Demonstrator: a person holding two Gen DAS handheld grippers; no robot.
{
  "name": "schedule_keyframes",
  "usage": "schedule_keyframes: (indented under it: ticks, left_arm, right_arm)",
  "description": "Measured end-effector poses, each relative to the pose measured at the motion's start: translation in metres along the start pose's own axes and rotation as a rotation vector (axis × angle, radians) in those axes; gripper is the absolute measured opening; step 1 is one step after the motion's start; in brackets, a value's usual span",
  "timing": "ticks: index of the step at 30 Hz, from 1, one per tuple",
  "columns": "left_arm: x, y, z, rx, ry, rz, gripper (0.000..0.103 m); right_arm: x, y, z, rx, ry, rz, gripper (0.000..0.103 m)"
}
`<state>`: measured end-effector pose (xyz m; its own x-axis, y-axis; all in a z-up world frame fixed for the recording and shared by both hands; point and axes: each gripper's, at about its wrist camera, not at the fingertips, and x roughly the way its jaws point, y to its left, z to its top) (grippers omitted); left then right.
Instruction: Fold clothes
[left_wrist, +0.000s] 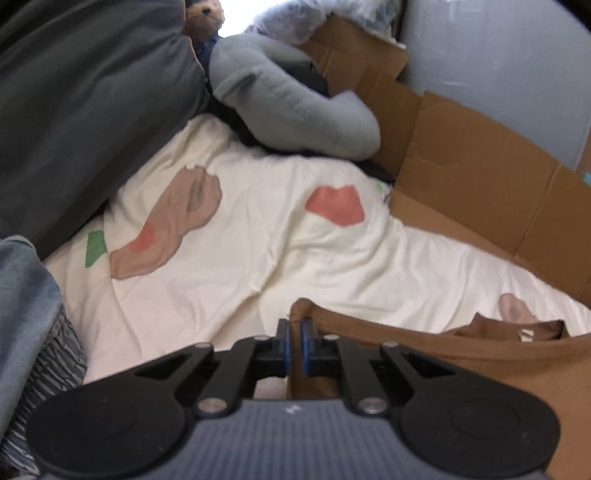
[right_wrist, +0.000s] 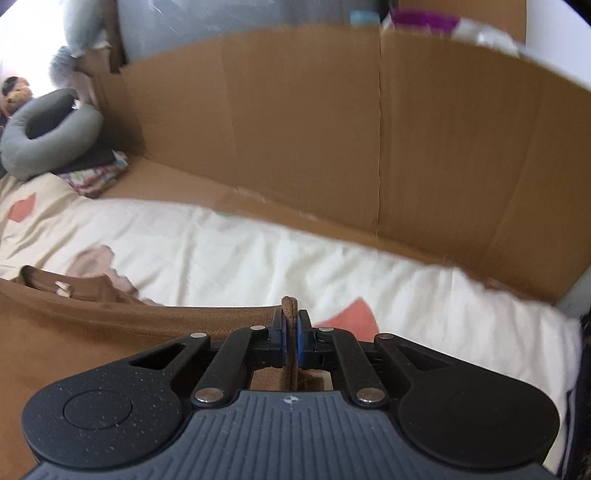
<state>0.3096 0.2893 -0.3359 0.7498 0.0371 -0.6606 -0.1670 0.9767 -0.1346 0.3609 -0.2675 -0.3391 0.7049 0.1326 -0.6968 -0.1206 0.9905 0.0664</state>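
Here, the left gripper (left_wrist: 294, 341) is seen at the bottom middle of the left wrist view, tilted down toward the bed. Its 2 blue pads are pressed together on an edge of the brown garment (left_wrist: 461, 373), which spreads across the lower right of that frame. The right gripper (right_wrist: 291, 338) is seen at the bottom middle of the right wrist view, also tilted down. Its 2 pads are pinched on a folded bit of the same brown garment (right_wrist: 74, 332), which sticks up between them and fills the lower left of that frame. The garment is laid on a cream bedsheet (left_wrist: 277, 240) with red, tan and green patches. A wall of flat brown cardboard (right_wrist: 332, 129) is stood along the far side of the bed. At the upper left of the right wrist view, a grey ring-shaped cushion (right_wrist: 48, 136) is seen, with dark folded cloth under it.
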Motion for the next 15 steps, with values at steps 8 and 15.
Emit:
schedule_keyframes:
  ticks: [8, 15]
  left_arm:
    - [-0.006, 0.023, 0.006, -0.098, -0.039, 0.062, 0.000]
    - [0.015, 0.030, 0.012, -0.106, 0.061, 0.022, 0.004]
  right_arm:
    - [-0.010, -0.007, 0.002, 0.015, -0.028, -0.053, 0.003]
    - [0.009, -0.008, -0.001, 0.039, 0.054, -0.021, 0.006]
